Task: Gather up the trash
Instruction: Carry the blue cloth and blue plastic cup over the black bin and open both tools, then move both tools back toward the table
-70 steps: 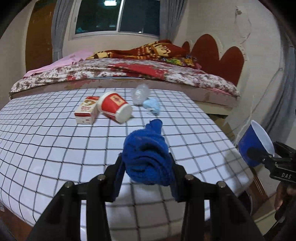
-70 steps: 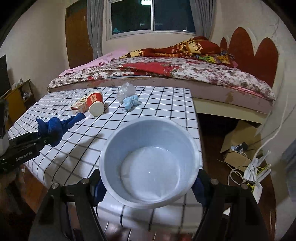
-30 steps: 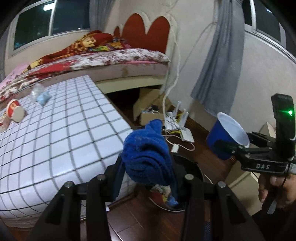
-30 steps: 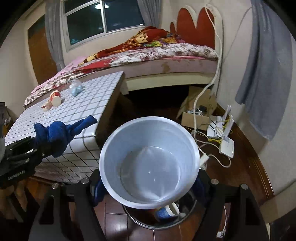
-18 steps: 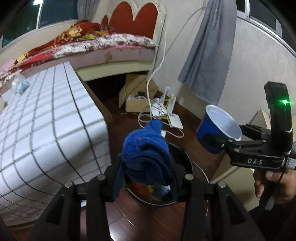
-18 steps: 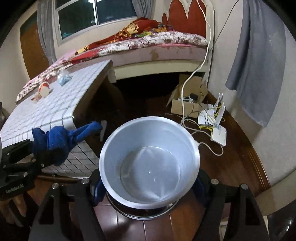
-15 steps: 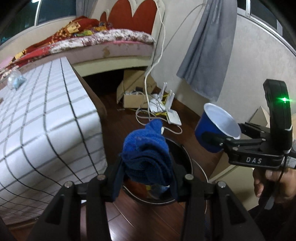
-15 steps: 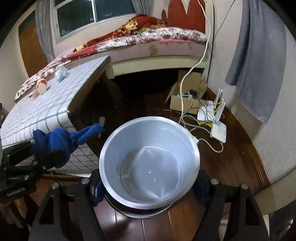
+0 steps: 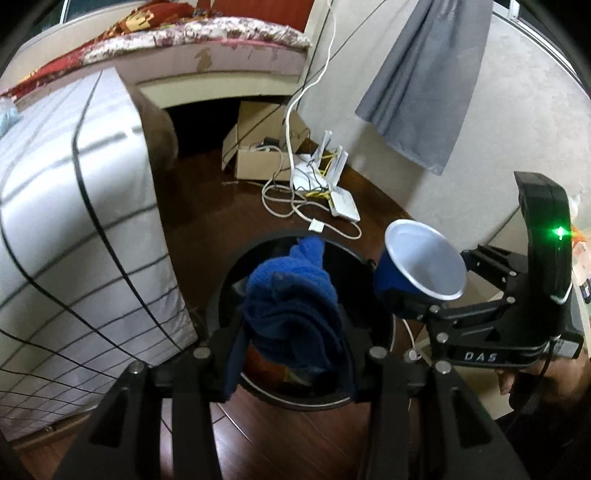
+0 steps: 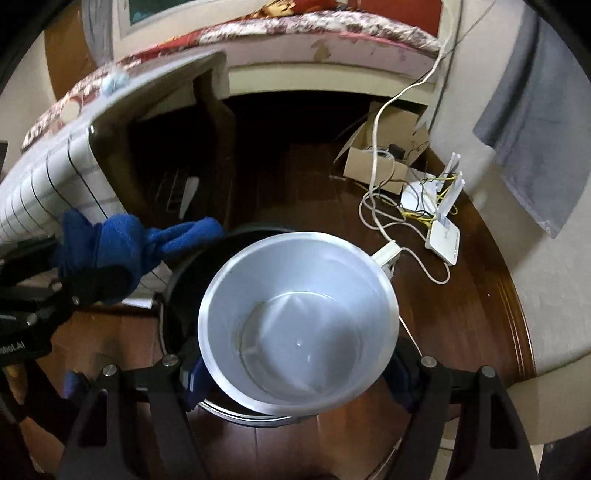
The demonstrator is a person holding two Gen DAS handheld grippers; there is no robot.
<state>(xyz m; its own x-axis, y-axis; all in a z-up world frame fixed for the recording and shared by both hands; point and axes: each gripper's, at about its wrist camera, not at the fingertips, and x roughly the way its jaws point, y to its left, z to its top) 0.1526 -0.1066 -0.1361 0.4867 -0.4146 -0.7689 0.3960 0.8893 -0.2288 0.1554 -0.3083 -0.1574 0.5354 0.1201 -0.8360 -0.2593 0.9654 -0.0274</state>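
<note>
Cardboard box, router (perhaps), curtain.

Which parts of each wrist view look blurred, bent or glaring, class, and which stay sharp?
Left wrist view: the checked tablecloth smears with motion, its lines bowed by the fisheye, while the blue cloth stays sharp; a green light flares.
Right wrist view: the cup is crisp, the bed edge soft, the corners black.

A home bedroom: a bed with floral bedding stands against the wall, a grey curtain hangs nearby (router and cables sprawl on the dark wooden floor).
</note>
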